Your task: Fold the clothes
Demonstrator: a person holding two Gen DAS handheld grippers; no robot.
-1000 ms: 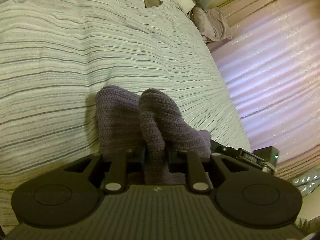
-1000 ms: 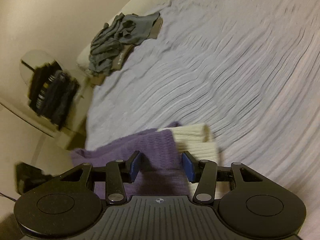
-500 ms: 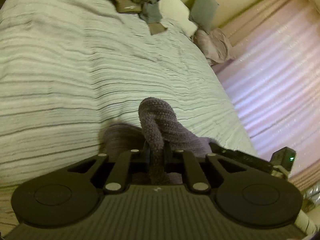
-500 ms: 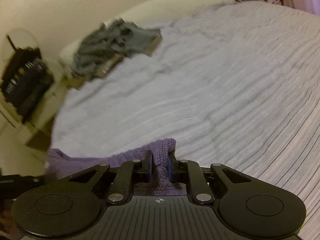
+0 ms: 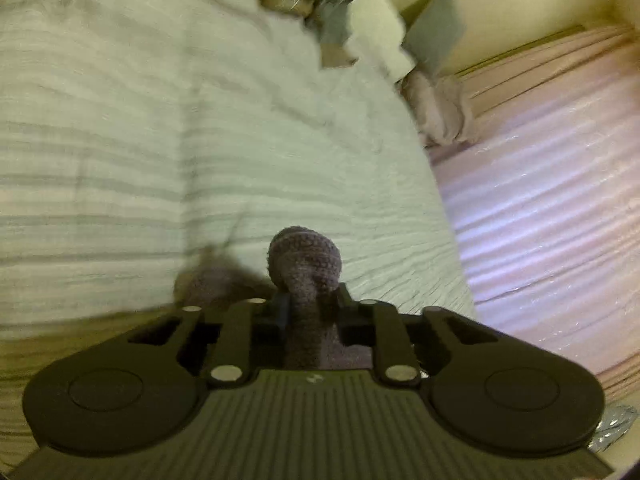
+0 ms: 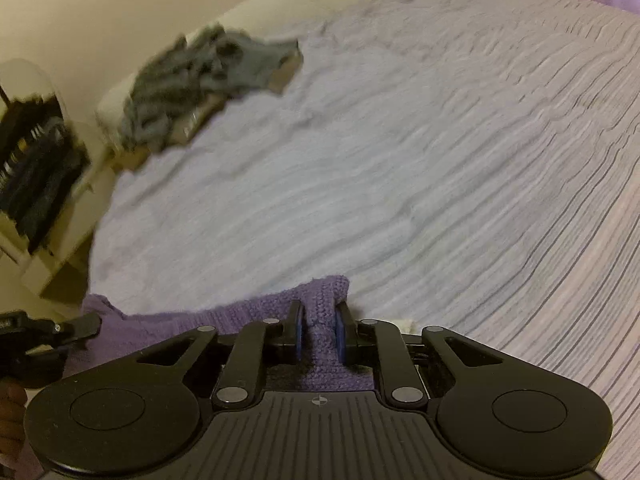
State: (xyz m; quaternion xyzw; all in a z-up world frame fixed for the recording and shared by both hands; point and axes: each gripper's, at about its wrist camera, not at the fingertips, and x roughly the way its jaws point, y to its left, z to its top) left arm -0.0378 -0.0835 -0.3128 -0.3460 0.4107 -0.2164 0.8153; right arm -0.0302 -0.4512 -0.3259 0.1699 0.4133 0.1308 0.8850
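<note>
— What have the jaws got?
— Left gripper (image 5: 310,308) has just eased slightly wider, yet pinches a bunched fold of the purple knit garment (image 5: 304,268). Right gripper (image 6: 319,334), freshly narrowed, clamps another fold (image 6: 320,312).
— Count?
— One garment at the near edge of the bed (image 6: 400,180); one grey clothes heap (image 6: 200,80) far off.
— Pose?
— Both angled downward.

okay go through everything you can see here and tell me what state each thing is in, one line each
left gripper: shut on a bunched fold of the purple knit garment; its jaws just eased a little wider.
right gripper: shut on another edge of the purple knit garment.
purple knit garment: unfolded, held up off the striped bedspread by both grippers.
grey clothes pile: crumpled, unfolded, near the pillow.
striped bedspread: spread out, wrinkled.
</note>
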